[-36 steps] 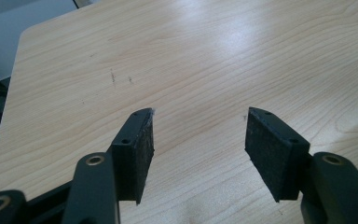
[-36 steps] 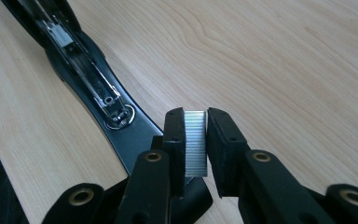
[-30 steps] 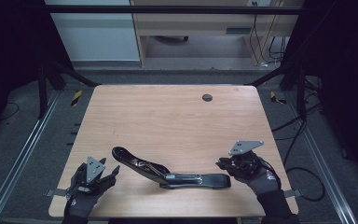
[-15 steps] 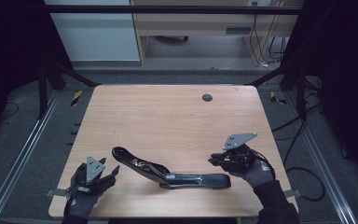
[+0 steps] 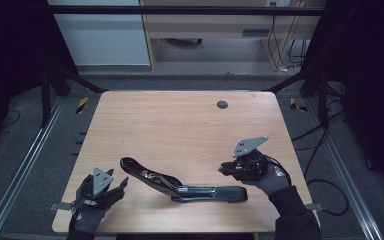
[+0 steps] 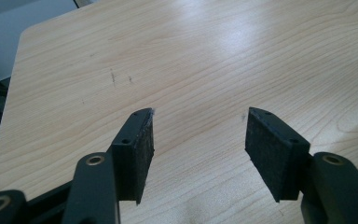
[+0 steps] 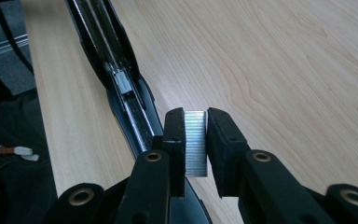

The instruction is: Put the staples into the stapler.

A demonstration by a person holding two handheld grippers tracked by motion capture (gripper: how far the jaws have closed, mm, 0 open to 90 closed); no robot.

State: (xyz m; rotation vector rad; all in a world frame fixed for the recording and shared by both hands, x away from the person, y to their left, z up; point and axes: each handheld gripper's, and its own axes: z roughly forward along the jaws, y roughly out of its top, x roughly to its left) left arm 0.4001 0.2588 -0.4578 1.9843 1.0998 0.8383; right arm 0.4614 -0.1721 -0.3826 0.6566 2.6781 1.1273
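Two tools: one per hand, above a wooden surface.
Right tool: jaws clamped on a silvery strip of staples, raised just above the stapler's rear end.
Stapler: black, hinged wide open, lying flat near the front edge of the surface, its loading channel exposed.
Left tool: jaws apart, nothing between them, at the front left corner, apart from the stapler.

Opened stapler on table near front edge, round grommet far behind
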